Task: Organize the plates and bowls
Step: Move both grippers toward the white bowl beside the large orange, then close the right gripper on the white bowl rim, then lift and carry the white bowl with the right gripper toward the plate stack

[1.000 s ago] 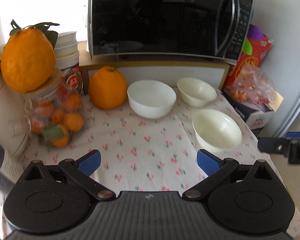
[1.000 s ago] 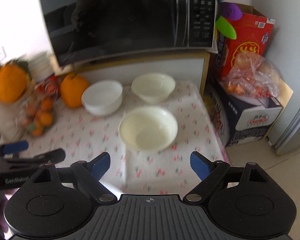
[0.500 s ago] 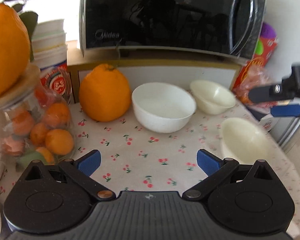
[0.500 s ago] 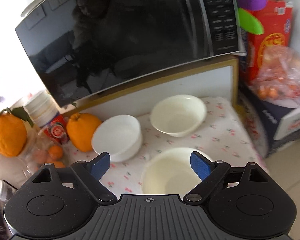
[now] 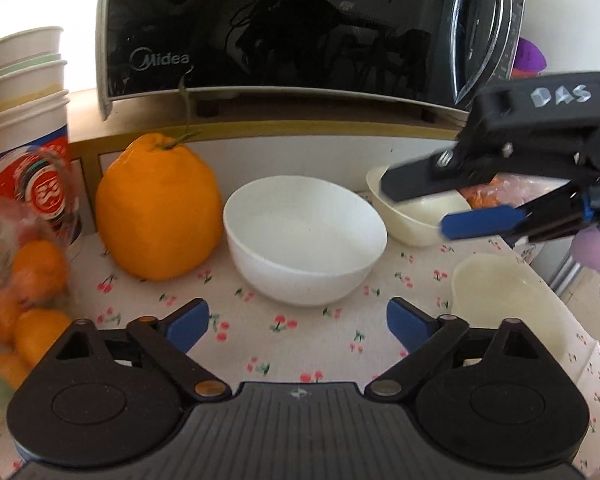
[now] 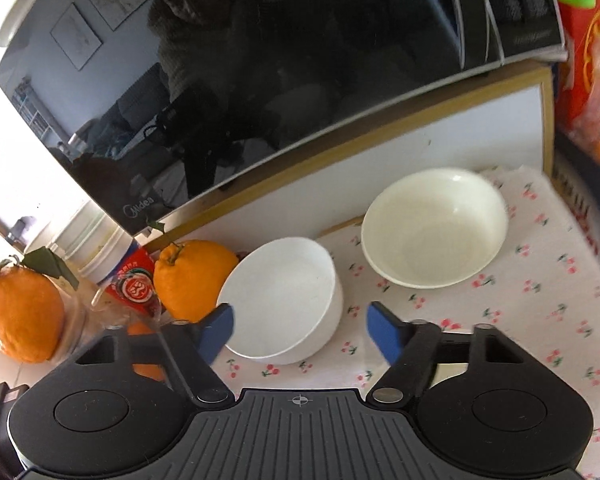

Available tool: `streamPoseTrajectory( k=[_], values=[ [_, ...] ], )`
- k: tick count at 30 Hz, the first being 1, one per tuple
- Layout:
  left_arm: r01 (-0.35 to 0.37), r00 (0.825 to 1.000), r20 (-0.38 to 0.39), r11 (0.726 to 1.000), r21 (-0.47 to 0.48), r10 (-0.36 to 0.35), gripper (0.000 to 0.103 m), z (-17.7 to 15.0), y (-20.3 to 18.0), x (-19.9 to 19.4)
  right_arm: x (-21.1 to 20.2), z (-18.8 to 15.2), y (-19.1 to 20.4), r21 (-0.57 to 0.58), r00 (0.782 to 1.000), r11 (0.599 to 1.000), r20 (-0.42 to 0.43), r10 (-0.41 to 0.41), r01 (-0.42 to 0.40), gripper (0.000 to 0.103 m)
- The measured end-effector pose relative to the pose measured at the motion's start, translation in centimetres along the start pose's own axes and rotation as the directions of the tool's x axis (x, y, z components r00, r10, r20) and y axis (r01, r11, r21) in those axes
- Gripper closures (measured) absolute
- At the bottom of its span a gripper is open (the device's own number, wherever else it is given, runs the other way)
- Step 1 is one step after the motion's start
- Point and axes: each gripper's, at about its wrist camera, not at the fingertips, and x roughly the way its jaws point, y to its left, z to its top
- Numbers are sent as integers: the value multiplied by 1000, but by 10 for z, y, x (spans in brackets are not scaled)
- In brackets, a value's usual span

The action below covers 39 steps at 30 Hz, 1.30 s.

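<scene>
- On the cherry-print bench point(image 5: 308, 344), the white bowl point(image 5: 304, 240) sits beside a large orange point(image 5: 158, 216).
- Left tongs point(image 5: 298, 326) closing, nothing between them.
- Right tongs point(image 6: 300, 330) closing, unclenched, around the white bowl's near side.
- Cream bowl point(image 6: 434, 226) behind, apart.

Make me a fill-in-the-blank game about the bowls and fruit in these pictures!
1. The deep white bowl sits on a cloth printed with tiny red ____.
2. Right beside that bowl stands a big ____ citrus fruit.
3. The black microwave oven stands on a shelf ____ the bowls.
4. Counting every bowl on the flowery cloth, there are ____.

Missing words: cherries; orange; above; three
</scene>
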Motion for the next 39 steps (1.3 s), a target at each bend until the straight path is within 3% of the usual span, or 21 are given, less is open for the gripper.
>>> streamPoseTrajectory(
  k=[10, 16, 18, 22, 25, 39],
  values=[
    [-45, 999, 18, 999, 14, 45, 24, -8, 1, 15, 42, -3, -8, 80, 999, 996, -40, -25, 28, 68],
    [-52, 998, 32, 999, 11, 51, 25, -13, 1, 17, 54, -3, -2, 40, 996, 995, -33, -88, 89, 75],
    [-54, 998, 35, 998, 26, 53, 27, -14, -3, 21, 55, -5, -2, 19, 993, 993, -25, -118, 119, 84],
    [-48, 998, 48, 996, 79, 44, 35, -12, -10, 18, 52, -9, 0, -11, 994, 994, -10, -112, 112, 85],
    [-65, 997, 53, 993, 98, 60, 35, -12, -16, 15, 48, -9, 1, -24, 995, 994, -4, -103, 103, 88],
    [-23, 998, 53, 998, 51, 21, 36, -20, -20, -25, 7, -18, 19, -154, 996, 986, -42, -77, 70, 88]
  ],
)
